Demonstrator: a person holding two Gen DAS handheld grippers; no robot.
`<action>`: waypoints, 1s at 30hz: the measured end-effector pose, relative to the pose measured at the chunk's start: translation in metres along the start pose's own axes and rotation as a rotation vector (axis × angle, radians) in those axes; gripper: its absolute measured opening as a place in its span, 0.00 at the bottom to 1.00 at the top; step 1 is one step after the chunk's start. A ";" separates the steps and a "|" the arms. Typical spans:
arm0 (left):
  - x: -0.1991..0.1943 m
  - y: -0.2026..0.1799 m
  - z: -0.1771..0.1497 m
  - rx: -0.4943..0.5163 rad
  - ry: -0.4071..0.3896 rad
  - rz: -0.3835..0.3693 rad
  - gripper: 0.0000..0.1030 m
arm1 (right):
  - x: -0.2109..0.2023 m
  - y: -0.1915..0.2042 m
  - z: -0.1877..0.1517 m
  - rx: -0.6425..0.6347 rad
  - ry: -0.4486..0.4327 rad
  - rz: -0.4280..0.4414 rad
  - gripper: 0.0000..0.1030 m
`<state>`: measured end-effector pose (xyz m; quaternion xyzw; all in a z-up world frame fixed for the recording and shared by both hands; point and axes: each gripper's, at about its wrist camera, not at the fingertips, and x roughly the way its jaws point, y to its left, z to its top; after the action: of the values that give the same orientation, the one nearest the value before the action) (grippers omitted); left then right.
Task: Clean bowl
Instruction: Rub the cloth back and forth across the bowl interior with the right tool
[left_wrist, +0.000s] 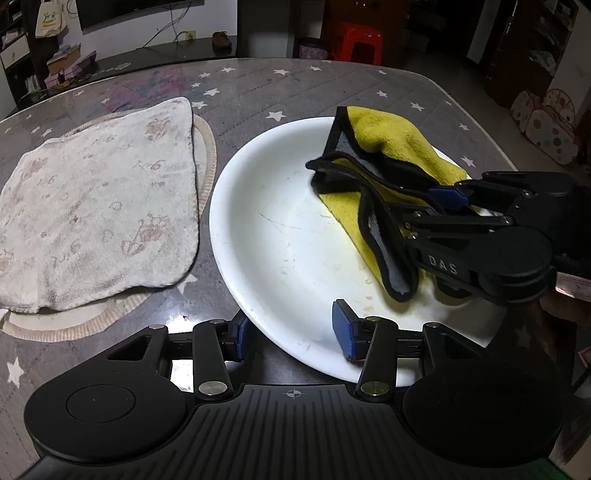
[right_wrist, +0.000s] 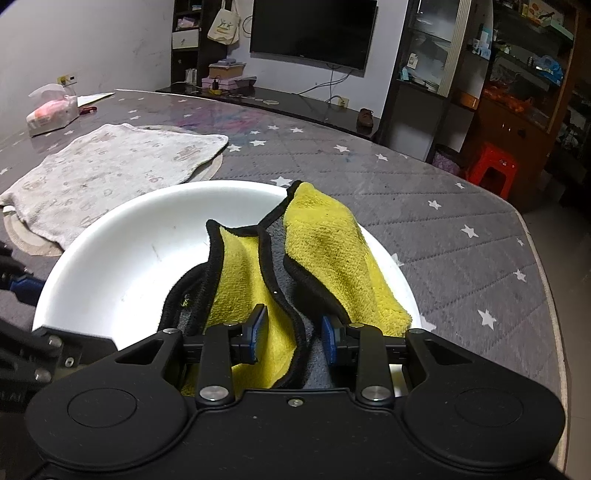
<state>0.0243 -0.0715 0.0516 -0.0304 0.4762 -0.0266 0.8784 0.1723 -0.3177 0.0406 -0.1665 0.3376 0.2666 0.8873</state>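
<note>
A wide white bowl (left_wrist: 280, 229) stands on the grey star-patterned table; it also shows in the right wrist view (right_wrist: 122, 254). A yellow cloth with black trim (left_wrist: 384, 147) lies crumpled in the bowl's right half, also seen in the right wrist view (right_wrist: 328, 251). My left gripper (left_wrist: 291, 332) straddles the bowl's near rim, one pad outside and one inside, jaws apart around the rim. My right gripper (right_wrist: 293, 338) has its jaws closed on a fold of the cloth; it shows from the side in the left wrist view (left_wrist: 443, 206). Faint smears mark the bowl's floor.
A worn patterned white towel (left_wrist: 96, 210) lies on a round mat left of the bowl, also in the right wrist view (right_wrist: 110, 166). A tissue pack (right_wrist: 51, 110) sits at the table's far left. The table edge (right_wrist: 546, 295) runs along the right.
</note>
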 end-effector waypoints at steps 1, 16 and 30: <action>0.000 -0.001 0.000 -0.003 0.000 0.000 0.47 | 0.001 0.000 0.000 0.000 -0.001 -0.002 0.31; 0.000 -0.004 -0.004 -0.042 -0.015 -0.012 0.50 | -0.004 -0.002 -0.005 0.017 0.003 -0.014 0.33; 0.000 -0.002 -0.007 -0.030 -0.031 -0.030 0.52 | -0.026 0.013 -0.016 -0.001 0.040 -0.029 0.33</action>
<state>0.0188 -0.0738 0.0479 -0.0508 0.4622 -0.0322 0.8847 0.1399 -0.3240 0.0450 -0.1770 0.3529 0.2504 0.8840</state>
